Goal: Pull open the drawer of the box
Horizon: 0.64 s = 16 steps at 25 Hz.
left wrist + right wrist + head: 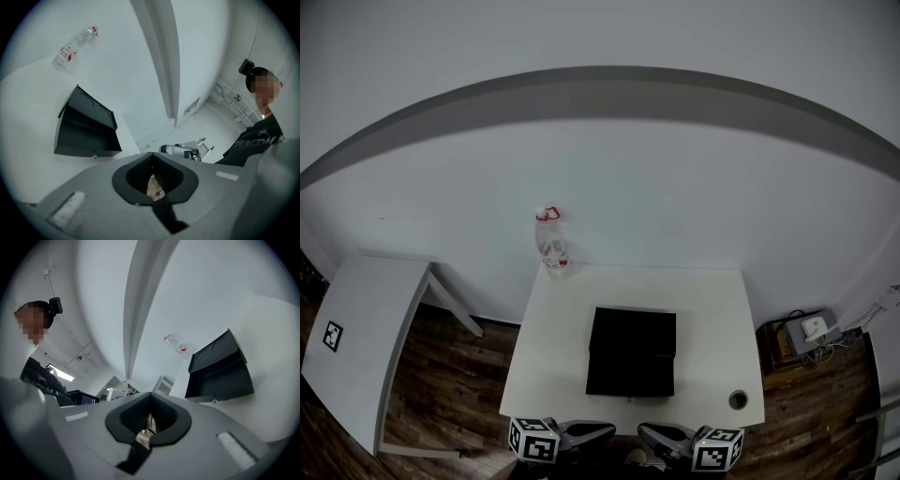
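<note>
The white table [712,309] is taking up most of what I am looking down on, and the black box [632,352] is sitting on it near the front edge, roughly centred, with its drawer face turning toward me. Both tools are hanging just off the near edge of the table, well short of the box. I am holding the left tool [152,164] with its jaws pressing together on nothing. The right tool [150,401] is doing the same, pads meeting and empty.

A clear plastic bottle [551,242] with a red cap is standing at the far edge of the table, well apart from the box and out of my way.

The smallest thing that matters is the knob [94,156], a little pale stud showing low on the box front, at the middle of the drawer face. I am judging that this is the only place to take hold: the front is looking flat and smooth otherwise, offering no lip to hook.

The box is looking stiff but light, and the tabletop is looking slick. So I am expecting the whole box to slide toward me if I pull on the knob alone. Resting one tool on the lid to pin it down while the other is pinching the knob seems the safer plan. The knob is looking small and shiny, so I am expecting it to slip unless the pads are closing squarely behind its head.
</note>
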Motion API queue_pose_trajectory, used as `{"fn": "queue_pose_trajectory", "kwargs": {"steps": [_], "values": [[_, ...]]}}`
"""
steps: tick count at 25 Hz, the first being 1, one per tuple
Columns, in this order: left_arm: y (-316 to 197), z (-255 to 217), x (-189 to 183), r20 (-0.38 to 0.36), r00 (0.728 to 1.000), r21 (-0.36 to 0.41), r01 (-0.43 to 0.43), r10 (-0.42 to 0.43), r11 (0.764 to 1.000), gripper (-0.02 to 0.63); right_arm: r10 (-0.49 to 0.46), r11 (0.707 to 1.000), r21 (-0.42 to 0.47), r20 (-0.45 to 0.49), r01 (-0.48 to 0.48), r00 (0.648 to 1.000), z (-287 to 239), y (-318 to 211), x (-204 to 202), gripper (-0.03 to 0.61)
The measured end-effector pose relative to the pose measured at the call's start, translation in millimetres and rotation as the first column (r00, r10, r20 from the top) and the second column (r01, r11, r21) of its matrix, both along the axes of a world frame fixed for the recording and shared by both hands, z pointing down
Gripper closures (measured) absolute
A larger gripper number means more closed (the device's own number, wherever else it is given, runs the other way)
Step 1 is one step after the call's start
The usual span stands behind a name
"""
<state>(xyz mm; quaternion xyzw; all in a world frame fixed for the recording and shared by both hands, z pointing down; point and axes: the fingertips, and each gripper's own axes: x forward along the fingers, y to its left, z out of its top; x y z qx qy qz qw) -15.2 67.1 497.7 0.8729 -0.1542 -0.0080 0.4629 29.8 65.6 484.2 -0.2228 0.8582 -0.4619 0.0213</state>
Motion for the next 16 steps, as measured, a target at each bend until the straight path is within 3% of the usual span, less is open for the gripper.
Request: {"fn": "queue_pose_trajectory", "kwargs": {"steps": [16], "values": [[3.2, 1.1, 4.7, -0.005, 1.0, -0.005, -0.006, 0.006, 1.0, 0.609, 0.004, 1.0, -0.004, 0.001, -0.004, 1.0, 1.7, 3.0, 2.7, 0.574]]}}
